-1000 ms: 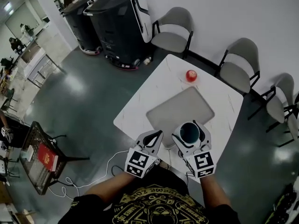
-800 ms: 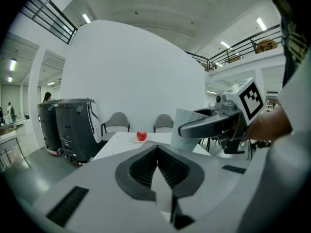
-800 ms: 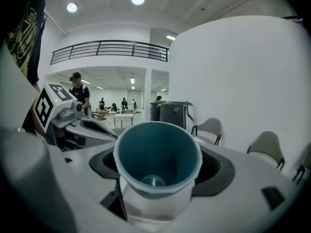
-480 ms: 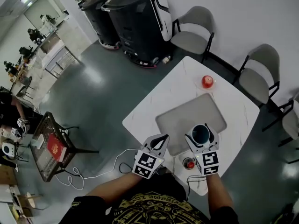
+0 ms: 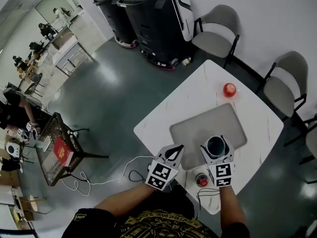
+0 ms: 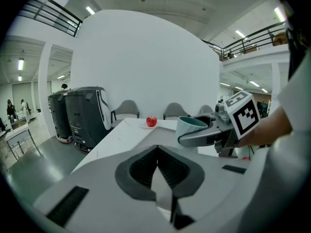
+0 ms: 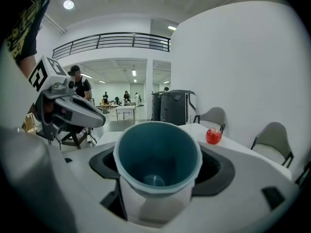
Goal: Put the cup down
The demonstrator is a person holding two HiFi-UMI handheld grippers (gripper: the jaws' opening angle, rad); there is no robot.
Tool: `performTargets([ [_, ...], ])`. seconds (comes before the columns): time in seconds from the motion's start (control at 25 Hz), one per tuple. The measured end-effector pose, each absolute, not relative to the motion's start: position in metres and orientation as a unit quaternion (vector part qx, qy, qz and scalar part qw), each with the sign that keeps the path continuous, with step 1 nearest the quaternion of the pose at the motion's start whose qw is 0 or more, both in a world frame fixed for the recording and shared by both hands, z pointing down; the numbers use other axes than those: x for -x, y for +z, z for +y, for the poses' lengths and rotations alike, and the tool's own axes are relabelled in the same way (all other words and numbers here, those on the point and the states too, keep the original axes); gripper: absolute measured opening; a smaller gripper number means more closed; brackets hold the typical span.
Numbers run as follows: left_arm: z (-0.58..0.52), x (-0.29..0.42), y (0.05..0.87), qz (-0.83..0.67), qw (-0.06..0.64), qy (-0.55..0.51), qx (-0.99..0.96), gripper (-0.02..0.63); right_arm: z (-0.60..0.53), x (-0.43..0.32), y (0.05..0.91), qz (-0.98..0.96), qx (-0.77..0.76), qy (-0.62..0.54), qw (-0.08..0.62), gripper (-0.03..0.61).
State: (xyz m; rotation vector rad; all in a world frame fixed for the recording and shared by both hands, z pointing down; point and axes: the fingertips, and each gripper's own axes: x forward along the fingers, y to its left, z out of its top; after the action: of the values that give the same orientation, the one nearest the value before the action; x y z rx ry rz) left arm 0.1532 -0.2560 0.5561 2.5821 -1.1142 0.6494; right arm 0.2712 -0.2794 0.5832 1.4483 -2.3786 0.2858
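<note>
A teal cup point(image 7: 158, 159) stands upright between the jaws of my right gripper point(image 7: 159, 165), which is shut on it. In the head view the cup point(image 5: 216, 144) and right gripper point(image 5: 216, 146) are over the near right corner of the grey mat point(image 5: 198, 128) on the white table point(image 5: 173, 103). Whether the cup's base touches the mat is hidden. My left gripper point(image 5: 177, 148) hovers beside it over the mat's near left edge, empty, its tips meeting point(image 6: 156, 148). From the left gripper view the cup point(image 6: 190, 125) shows to the right.
A red apple point(image 5: 229, 89) on a small plate sits at the table's far side. A small red object point(image 5: 200, 181) lies at the near edge under my right hand. Chairs point(image 5: 215, 31) ring the table; black machines point(image 5: 158, 19) stand behind; a cable point(image 5: 124, 175) trails on the floor.
Both grippers have sunk toward the table, the right one more, carrying the cup down over the mat's near right corner. The cup stays gripped.
</note>
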Motion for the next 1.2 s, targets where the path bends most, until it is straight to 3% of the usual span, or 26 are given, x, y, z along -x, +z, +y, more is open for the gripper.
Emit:
performTargets([
  [1.2, -0.256, -0.166, 0.582, -0.378, 0.149, 0.232, -0.884, 0.009, -0.288, -0.26, 0.634, -0.844, -0.486, 0.077, 0.214, 0.39],
])
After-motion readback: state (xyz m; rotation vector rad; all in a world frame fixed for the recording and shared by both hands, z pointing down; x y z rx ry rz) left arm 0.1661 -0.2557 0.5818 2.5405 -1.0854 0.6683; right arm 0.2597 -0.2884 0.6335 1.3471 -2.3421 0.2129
